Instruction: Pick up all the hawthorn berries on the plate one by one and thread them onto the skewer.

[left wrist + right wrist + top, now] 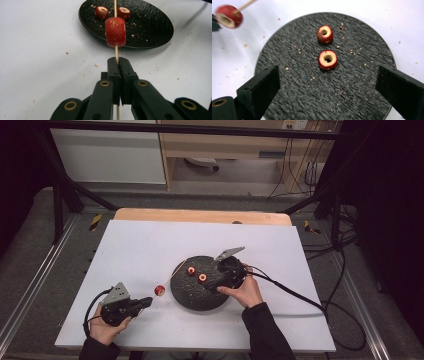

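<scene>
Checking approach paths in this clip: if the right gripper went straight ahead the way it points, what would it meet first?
Probably the nearer cored fruit piece on the black plate, centred between the open jaws of the right gripper; depth is unclear.

Background stuff, all placed off the white mat (150, 245): it's got reddish crumbs (67, 53) scattered on it. A strip of wooden tabletop (200, 215) peeks out along the mat's far edge. Grey carpet (30, 250) runs around the mat on both sides. Bits of yellow-black tape (95, 221) sit just off its far corners. Well beyond the mat there's a wooden cabinet (225, 145), a white panel (107, 155) to the cabinet's left, and some cables (295, 165) hanging far right.
</scene>
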`<state>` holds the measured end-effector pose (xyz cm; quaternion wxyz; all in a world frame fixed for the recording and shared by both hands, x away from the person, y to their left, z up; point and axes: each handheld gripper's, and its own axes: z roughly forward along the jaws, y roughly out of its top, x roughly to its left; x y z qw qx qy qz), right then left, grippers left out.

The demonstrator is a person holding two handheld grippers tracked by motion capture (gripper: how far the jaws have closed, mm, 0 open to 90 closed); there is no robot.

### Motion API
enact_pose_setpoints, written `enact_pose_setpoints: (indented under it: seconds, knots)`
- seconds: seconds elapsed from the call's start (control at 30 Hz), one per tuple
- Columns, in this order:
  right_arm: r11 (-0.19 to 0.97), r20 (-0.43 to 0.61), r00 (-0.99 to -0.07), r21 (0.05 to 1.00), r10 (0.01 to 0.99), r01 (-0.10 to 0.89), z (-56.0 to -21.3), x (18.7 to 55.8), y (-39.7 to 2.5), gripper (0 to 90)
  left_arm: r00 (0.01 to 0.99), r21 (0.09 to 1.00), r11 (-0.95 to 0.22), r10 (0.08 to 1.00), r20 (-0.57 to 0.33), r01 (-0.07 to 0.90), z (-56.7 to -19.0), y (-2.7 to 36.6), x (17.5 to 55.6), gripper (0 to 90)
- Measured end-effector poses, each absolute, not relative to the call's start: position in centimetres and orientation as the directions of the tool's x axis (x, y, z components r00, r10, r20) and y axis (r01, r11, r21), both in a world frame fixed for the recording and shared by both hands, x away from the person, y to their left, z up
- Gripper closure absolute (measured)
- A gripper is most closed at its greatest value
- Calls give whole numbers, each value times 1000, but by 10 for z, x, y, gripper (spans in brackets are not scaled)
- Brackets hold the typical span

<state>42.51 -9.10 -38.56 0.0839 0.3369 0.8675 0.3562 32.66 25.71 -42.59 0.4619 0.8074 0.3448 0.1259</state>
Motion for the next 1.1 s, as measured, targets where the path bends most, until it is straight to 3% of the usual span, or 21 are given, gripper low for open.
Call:
enact_pose_setpoints:
  seconds: [0.27,0.83,1.1]
  knots:
    - [654,39,-809,566,587,502,-390,441,-68,108,724,828,-335,680,-118,450,-428,260,328,886]
    - [758,41,-862,456,505,465,-406,474,-46,443,730,825,-341,672,-121,451,-429,259,328,886]
    - [770,77,-873,439,482,463,-409,480,-46,537,731,825,-341,671,-123,451,-429,259,329,886]
